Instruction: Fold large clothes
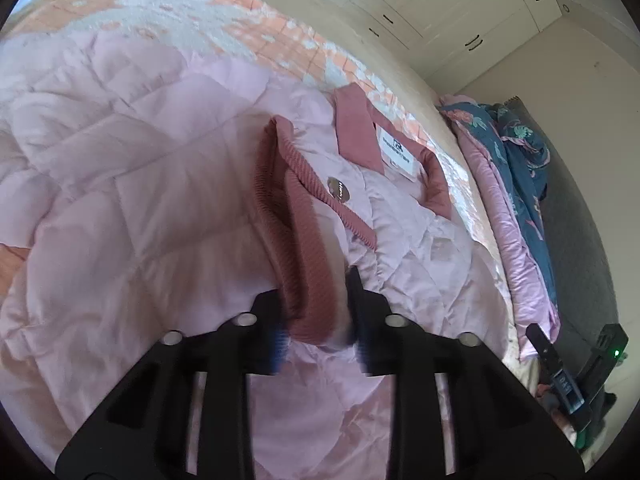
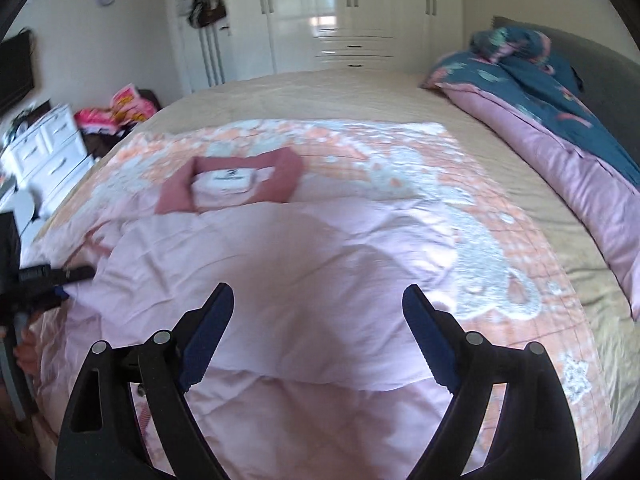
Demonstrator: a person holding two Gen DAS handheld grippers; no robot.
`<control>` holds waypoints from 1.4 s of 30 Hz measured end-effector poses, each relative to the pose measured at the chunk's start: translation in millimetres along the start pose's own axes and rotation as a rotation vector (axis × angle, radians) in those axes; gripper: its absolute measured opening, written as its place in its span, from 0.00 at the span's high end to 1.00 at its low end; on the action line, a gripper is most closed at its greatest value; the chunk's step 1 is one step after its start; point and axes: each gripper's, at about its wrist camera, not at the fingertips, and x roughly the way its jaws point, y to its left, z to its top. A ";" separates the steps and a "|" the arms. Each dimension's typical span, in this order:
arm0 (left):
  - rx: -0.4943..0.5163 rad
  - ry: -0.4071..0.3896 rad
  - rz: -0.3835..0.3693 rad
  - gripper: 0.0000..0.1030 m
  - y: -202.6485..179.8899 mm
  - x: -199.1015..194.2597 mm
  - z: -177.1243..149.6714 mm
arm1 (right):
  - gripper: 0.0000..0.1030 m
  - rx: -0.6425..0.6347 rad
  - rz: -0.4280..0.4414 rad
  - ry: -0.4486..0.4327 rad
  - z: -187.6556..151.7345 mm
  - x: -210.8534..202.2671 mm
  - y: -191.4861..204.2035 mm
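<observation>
Jacket [image 2: 280,264], pale pink and quilted, lay spread on a bed [image 2: 328,92] over an orange-and-white patterned blanket [image 2: 460,184]. Its darker pink collar [image 2: 240,184], with a white label [image 2: 228,182] inside, pointed toward the far side of the bed in the right wrist view. A ribbed, dark pink cuff [image 1: 308,276] at the end of a sleeve stood between the pads of the left gripper [image 1: 320,344], whose jaws were drawn narrow and pressed on the cuff from both sides; motion blur softened the fingertips. A round metal button [image 1: 338,189] sat on the jacket front just beyond the cuff. The right gripper [image 2: 318,332] stood with its jaws wide apart above the near part of the jacket, with nothing between its blue pads [image 2: 208,332]; whether the pads touched the fabric could not be told. At the left edge of the right wrist view the left gripper appeared again as a dark, blurred shape at the jacket's left side. A folded duvet [image 2: 560,132], blue floral over pink, lay along the right side of the bed beside a grey headboard [image 2: 600,80]. White wardrobes [image 2: 340,12] stood against the far wall, and a white chest of drawers [image 2: 48,148] stood at the far left.
</observation>
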 end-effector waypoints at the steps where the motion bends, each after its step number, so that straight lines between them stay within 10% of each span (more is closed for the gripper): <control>1: 0.014 -0.019 0.000 0.85 -2.2 -5.5 0.9 | 0.17 0.008 -0.019 0.000 0.0 0.9 -5.3; 29: 0.185 -0.013 0.277 0.77 0.2 2.8 -11.5 | 0.13 0.078 0.004 0.252 -29.8 72.6 -16.3; 42: 0.160 -0.022 0.279 0.47 -0.2 -26.3 -12.2 | 0.09 0.087 0.046 0.161 -14.5 41.5 -6.7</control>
